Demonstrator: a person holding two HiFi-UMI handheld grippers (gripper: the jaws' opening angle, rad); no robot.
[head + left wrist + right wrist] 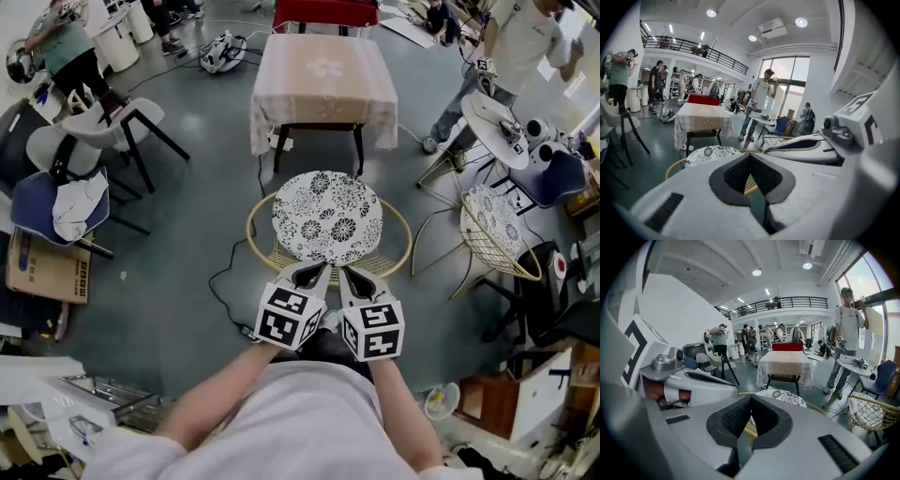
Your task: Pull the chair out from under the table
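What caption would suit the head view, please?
Left gripper and right gripper grip the chair by its rim, facing the table.

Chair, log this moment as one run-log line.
chair: out in front of table | left hand-held gripper: shut on chair rim | right hand-held gripper: shut on chair rim

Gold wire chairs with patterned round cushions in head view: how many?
2. One gold wire chair at centre, before the cloth-covered table; the other at right. More may be hidden off-frame.

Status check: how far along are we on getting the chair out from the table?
Done: the chair appears clear of the table, in front of it. In hand: left gripper and right gripper clamp its near rim. Left: probably only releasing.
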